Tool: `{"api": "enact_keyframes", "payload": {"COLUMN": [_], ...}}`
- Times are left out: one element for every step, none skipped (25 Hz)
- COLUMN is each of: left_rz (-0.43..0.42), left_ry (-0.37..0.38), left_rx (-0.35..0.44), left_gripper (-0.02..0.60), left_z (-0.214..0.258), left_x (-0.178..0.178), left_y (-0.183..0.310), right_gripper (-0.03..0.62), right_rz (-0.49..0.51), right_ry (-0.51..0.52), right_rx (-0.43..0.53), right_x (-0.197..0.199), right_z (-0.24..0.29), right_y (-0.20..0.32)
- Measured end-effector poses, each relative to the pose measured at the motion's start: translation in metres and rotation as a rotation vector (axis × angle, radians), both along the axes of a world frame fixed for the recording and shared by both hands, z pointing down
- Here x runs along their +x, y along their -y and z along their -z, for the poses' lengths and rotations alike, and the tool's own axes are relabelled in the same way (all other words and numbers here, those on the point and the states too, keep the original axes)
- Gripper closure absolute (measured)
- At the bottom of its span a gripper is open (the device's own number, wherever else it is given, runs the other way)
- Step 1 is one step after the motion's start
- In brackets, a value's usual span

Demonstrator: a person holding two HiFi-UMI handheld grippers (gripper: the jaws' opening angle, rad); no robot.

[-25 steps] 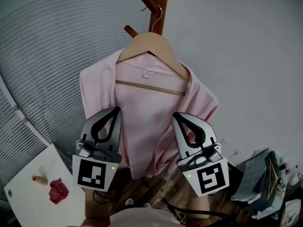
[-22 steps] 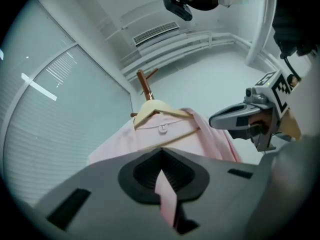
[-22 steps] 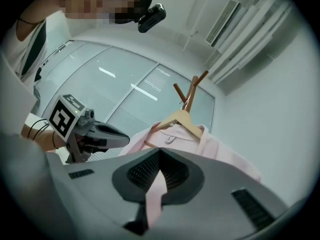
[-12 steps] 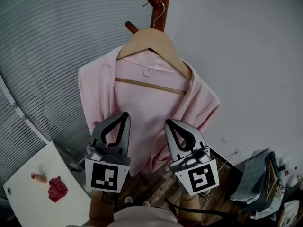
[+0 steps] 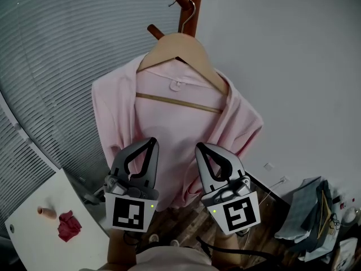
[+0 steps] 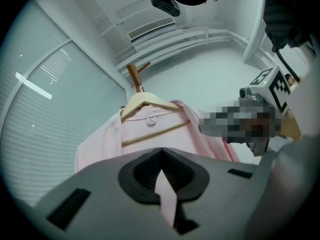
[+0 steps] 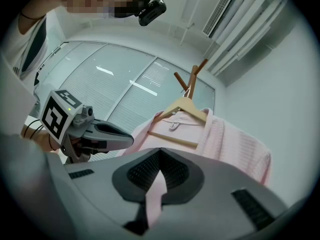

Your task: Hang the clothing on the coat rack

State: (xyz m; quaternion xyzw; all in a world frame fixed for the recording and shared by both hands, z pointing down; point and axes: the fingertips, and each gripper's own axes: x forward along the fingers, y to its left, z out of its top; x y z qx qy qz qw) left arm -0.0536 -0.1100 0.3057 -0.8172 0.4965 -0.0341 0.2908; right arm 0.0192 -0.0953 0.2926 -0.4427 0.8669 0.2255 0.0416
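Observation:
A pink garment (image 5: 175,134) hangs on a wooden hanger (image 5: 180,47). The hanger's hook sits over a peg of the brown coat rack (image 5: 192,4). My left gripper (image 5: 152,141) and right gripper (image 5: 200,147) are side by side in front of the garment's lower half, tips pointing up. Both are shut and hold nothing. In the left gripper view the garment (image 6: 150,134) and hanger (image 6: 145,101) show beyond my shut left gripper (image 6: 161,151). The right gripper view shows the garment (image 7: 225,139) past my right gripper (image 7: 160,151), with the left gripper (image 7: 127,140) at its left.
A white table (image 5: 34,236) at the lower left carries a crumpled red cloth (image 5: 69,226) and a small wooden piece (image 5: 46,212). Window blinds (image 5: 51,66) fill the left side. Bags and clutter (image 5: 307,210) stand on the floor at the lower right.
The left gripper has moved right and a little down, closer to the right gripper. The right gripper has shifted slightly left. The garment hangs as before.

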Motion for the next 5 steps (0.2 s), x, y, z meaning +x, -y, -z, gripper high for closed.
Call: {"api": "enact_keyframes", "payload": {"left_rz": [0.003, 0.007, 0.01, 0.012, 0.014], "left_ry": [0.0, 0.001, 0.002, 0.003, 0.005], "left_rx": [0.0, -0.001, -0.002, -0.003, -0.003], "left_gripper": [0.569, 0.569, 0.569, 0.569, 0.569], "left_z": [-0.0006, -0.0013, -0.0018, -0.0023, -0.0028], "left_x": [-0.0001, -0.0004, -0.0007, -0.001, -0.0013], "left_y": [0.0007, 0.0016, 0.0023, 0.0029, 0.0033], "right_gripper": [0.574, 0.574, 0.575, 0.574, 0.576], "right_rz": [-0.001, -0.001, 0.0, 0.0, 0.0], "right_ry": [0.0, 0.0, -0.001, -0.003, -0.004], "right_rx": [-0.001, -0.001, 0.0, 0.001, 0.002], "right_x": [0.0, -0.0002, -0.0006, -0.0011, -0.0017], "right_z": [-0.0001, -0.0001, -0.0001, -0.0001, -0.0002], "right_y": [0.0003, 0.0008, 0.0013, 0.0018, 0.0022]}}
